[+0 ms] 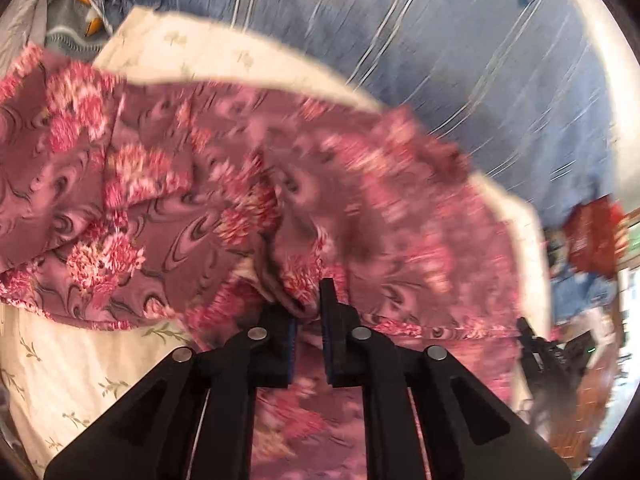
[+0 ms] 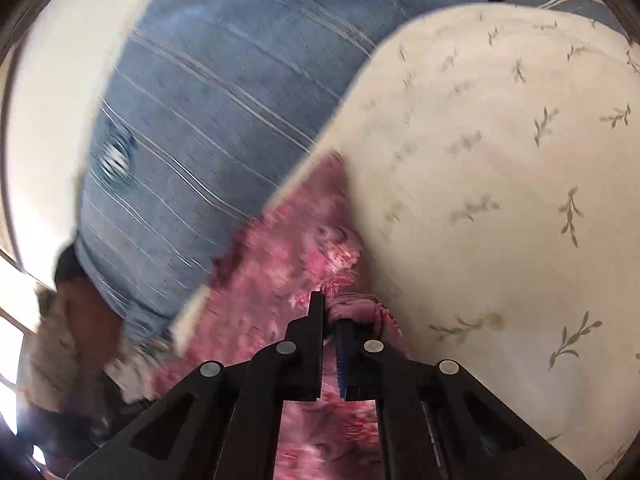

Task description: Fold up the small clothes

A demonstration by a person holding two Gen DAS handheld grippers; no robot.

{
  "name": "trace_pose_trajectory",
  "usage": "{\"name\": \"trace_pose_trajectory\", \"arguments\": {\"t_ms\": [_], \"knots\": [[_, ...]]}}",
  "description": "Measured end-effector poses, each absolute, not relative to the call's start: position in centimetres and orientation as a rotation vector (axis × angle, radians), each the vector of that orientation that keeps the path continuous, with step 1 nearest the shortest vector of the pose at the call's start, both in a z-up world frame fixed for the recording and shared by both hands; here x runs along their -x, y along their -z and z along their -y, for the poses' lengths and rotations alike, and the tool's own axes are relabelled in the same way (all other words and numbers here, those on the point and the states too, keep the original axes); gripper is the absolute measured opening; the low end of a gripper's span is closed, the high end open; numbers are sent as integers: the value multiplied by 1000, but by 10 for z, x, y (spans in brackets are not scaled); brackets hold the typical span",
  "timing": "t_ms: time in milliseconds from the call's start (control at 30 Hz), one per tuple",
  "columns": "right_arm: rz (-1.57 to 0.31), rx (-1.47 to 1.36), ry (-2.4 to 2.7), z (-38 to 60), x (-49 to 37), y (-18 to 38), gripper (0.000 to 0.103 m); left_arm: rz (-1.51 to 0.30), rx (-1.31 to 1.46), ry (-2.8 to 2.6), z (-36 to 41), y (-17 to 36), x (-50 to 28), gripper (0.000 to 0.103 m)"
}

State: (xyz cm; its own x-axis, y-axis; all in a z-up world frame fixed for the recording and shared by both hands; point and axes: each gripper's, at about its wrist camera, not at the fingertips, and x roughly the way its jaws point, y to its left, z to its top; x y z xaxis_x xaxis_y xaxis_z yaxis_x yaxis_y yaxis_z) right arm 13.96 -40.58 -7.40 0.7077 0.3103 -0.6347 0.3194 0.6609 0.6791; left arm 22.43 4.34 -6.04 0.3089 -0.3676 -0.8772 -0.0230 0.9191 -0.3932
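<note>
A pink floral garment (image 1: 168,184) lies crumpled across a cream sheet with green sprigs (image 1: 72,368). My left gripper (image 1: 308,312) is shut on a bunched fold of the garment, which rises between its fingers. In the right wrist view the same pink garment (image 2: 296,256) hangs along the sheet's edge, and my right gripper (image 2: 330,316) is shut on a rolled edge of it. The other gripper (image 1: 536,356) shows at the right edge of the left wrist view. Both views are motion-blurred.
A blue striped bedcover (image 1: 460,52) lies beyond the cream sheet (image 2: 500,184), also in the right wrist view (image 2: 208,92). Grey patterned cloth (image 1: 76,20) sits at the far left. Red and blue clutter (image 1: 592,240) is at the right.
</note>
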Motion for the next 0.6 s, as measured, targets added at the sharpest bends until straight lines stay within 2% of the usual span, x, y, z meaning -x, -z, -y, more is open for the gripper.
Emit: {"name": "trace_pose_trajectory", "arguments": {"t_ms": [33,67,167,333,433,600], "knots": [[-868,-847,10,402,-143,85,2,-1254,368,234,-43,66,-225,9],[-832,-848,-3,402,-138,84,2,-1240,386,240,-46,65,-223,9],[-852,-863,3,400,-132,74,12,-1216,455,279,-66,52,-208,10],[-783,-759,-23,379,-117,40,14,-1133,499,274,-99,26,-187,10],[-778,-639,-87,339,-135,25,24,-1125,506,294,-88,17,-197,10],[-827,-519,-149,273,-175,36,24,-1160,388,301,-42,30,-213,20]]}}
